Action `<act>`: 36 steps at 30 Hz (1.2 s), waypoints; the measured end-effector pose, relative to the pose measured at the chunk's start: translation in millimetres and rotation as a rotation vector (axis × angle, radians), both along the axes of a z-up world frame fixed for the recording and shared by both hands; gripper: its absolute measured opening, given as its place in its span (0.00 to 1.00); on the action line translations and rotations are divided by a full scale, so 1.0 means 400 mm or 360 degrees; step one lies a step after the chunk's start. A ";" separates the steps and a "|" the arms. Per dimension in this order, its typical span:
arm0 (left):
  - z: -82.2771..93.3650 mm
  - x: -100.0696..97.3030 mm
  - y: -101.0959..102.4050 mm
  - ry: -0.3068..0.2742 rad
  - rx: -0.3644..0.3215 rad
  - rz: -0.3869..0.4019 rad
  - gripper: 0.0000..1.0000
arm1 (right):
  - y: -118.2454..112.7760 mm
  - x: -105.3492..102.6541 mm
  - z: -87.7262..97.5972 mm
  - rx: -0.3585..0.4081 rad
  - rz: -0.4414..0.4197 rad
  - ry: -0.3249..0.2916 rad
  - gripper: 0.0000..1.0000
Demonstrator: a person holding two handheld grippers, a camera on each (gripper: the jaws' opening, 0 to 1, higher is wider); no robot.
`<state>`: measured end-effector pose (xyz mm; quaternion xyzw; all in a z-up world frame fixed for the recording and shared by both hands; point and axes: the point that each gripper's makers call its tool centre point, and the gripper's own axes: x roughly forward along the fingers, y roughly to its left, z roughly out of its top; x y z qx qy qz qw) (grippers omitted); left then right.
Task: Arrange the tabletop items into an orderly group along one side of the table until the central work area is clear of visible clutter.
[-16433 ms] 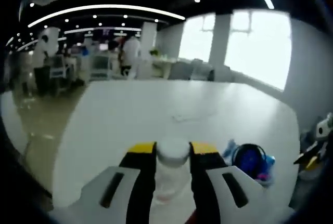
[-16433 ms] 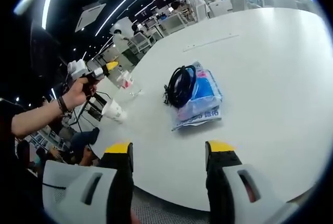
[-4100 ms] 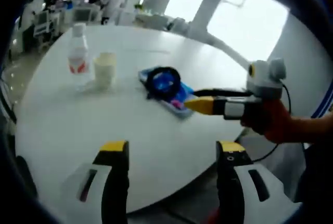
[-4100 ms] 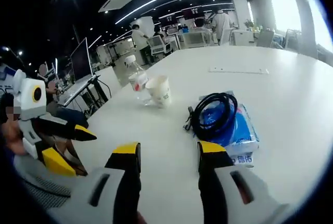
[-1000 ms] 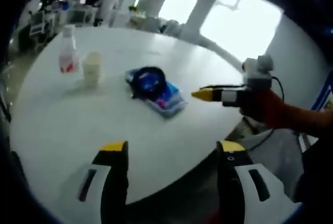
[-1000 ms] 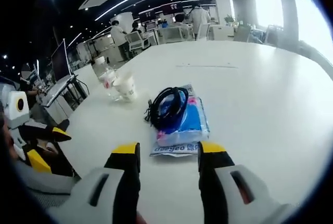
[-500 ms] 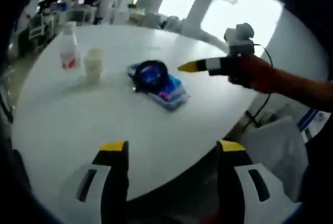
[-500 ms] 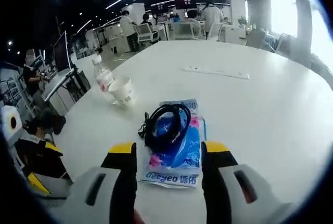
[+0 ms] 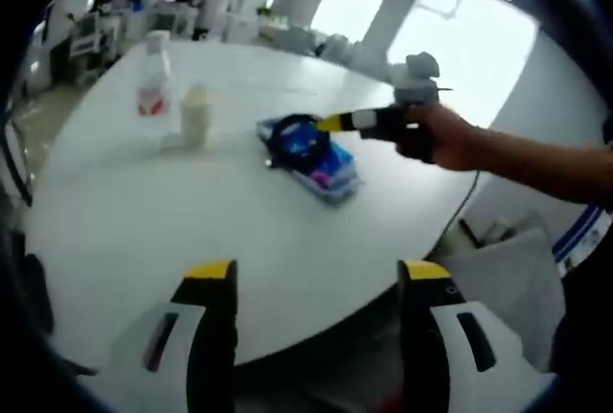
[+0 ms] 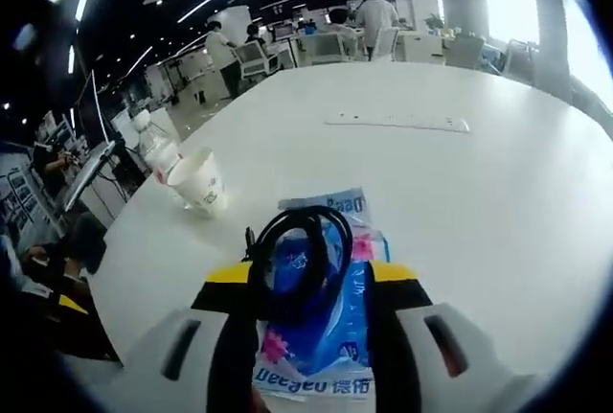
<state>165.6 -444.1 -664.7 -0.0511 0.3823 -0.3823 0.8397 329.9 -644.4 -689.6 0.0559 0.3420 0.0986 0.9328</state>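
A blue tissue packet [image 10: 330, 332] lies on the round white table [image 10: 498, 202] with a black coiled cable [image 10: 299, 240] on top of it. My right gripper [image 10: 311, 279] is open, its yellow-tipped jaws standing on either side of the packet's near half. In the left gripper view the packet [image 9: 330, 169] sits mid-table and the right gripper [image 9: 332, 124], held by a hand [image 9: 442, 135], reaches over the cable [image 9: 292, 140]. A paper cup [image 10: 199, 181] and a clear bottle with a red label [image 10: 156, 152] stand together to the left. My left gripper [image 9: 319, 274] is open near the table's edge, holding nothing.
A thin white strip [image 10: 397, 122] lies flat farther back on the table. The cup [image 9: 194, 111] and bottle [image 9: 153, 87] stand near the far left rim in the left gripper view. People, desks and chairs fill the office beyond the table.
My right gripper has moved forward and down until its jaws straddle the packet and cable. The left gripper stays open near the table edge.
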 end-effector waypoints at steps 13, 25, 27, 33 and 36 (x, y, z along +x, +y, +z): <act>0.000 0.008 0.023 0.0005 0.0008 0.0085 0.64 | 0.016 0.011 -0.013 0.0158 -0.0017 0.0068 0.26; -0.003 0.017 0.038 0.0005 0.0025 0.0132 0.64 | 0.044 -0.024 0.020 0.0192 0.0056 0.0041 0.10; -0.003 0.018 0.040 -0.0001 0.0037 0.0137 0.63 | 0.050 -0.030 0.033 0.0197 0.0070 0.0010 0.08; -0.013 0.023 0.039 0.0016 0.0039 0.0142 0.63 | 0.061 -0.010 0.059 0.0177 0.0145 -0.0085 0.07; -0.017 0.022 0.040 0.0031 0.0037 0.0142 0.63 | 0.059 0.015 0.055 0.0192 0.0168 -0.0117 0.07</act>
